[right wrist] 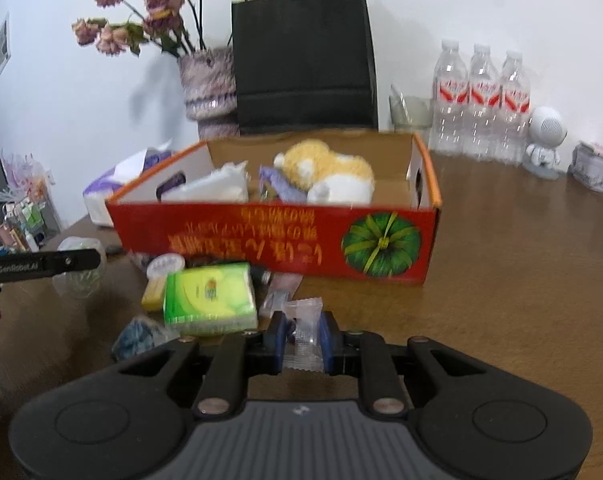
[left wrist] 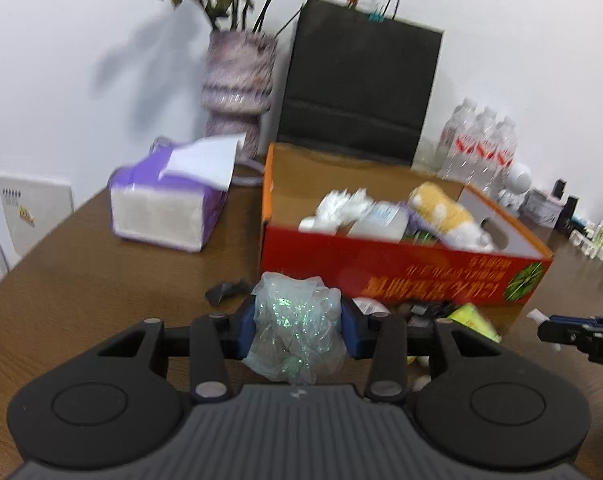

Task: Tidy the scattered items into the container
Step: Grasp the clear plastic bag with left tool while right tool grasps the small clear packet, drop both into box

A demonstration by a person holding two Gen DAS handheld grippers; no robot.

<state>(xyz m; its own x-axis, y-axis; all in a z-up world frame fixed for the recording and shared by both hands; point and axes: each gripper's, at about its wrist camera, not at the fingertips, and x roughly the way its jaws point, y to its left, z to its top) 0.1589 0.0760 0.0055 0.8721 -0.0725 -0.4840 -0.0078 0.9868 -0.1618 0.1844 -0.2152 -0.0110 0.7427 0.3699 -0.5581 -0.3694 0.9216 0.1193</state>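
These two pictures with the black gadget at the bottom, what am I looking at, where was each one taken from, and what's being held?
There is no robot here. A person holds a two-finger grabbing tool in each hand, and each tool carries a wide-angle camera looking along its fingers.

The left tool's view shows the left gripper shut on a crumpled plastic bag.

The right tool's view shows the right gripper shut on a small clear packet.

On the brown table stands a red cardboard box already holding a plush toy. In front of it lie loose items, including a green tissue pack.

"GenRobot.AI" on the left gripper (right wrist: 41, 266); box (right wrist: 285, 240) print probably Chinese.
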